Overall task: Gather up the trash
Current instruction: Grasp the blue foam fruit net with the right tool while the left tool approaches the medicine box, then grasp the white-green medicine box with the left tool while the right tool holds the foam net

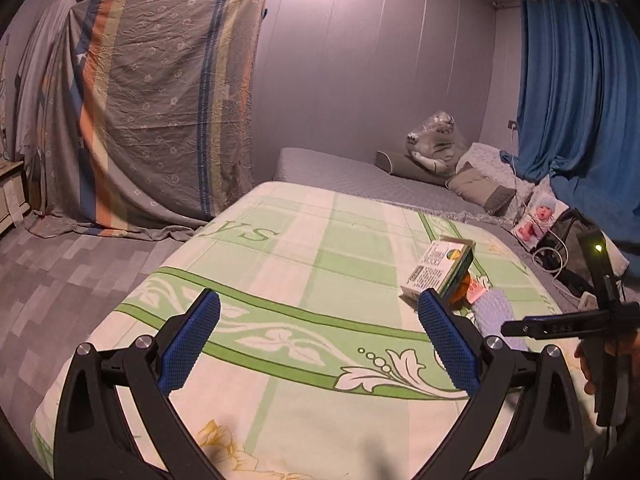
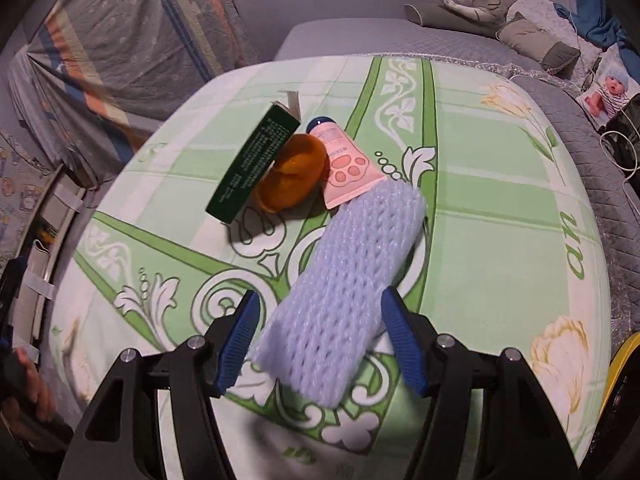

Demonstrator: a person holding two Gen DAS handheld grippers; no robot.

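Observation:
A pale blue foam net sleeve lies on the green-and-white bed cover. My right gripper is open, its blue pads either side of the sleeve's near end, not pressing it. Past the sleeve lie a pink tube with a paw print, an orange plastic piece and a green-and-white carton leaning on it. My left gripper is open and empty above the cover, left of the carton and the sleeve.
Grey bedding with pillows and a wrapped plush toy lies at the far end. A baby picture, a dark bag and cables sit at the right edge. A draped sheet hangs at the left. Something yellow shows at the right.

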